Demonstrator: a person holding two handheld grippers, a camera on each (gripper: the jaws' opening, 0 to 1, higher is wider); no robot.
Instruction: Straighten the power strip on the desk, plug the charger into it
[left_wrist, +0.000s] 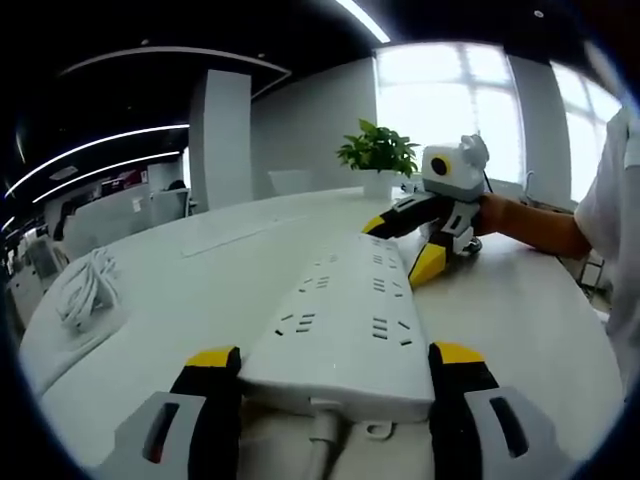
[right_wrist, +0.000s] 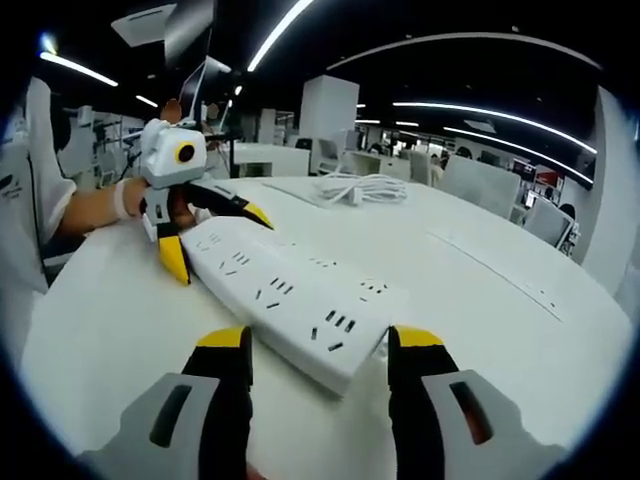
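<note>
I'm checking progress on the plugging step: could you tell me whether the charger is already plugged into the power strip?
No, the sockets visible on the power strip hold no plug, and the coiled white charger cable lies apart on the desk.

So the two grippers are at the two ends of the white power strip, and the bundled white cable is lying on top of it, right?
Not quite. The bundled white cable lies on the desk apart from the power strip, as the right gripper view shows. The left gripper and right gripper are at its ends.

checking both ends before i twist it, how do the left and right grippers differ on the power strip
The left gripper straddles the power strip's cord end. The right gripper straddles the cordless end. Both have yellow-tipped jaws open on either side of the strip, which lies flat on the white desk.
</note>
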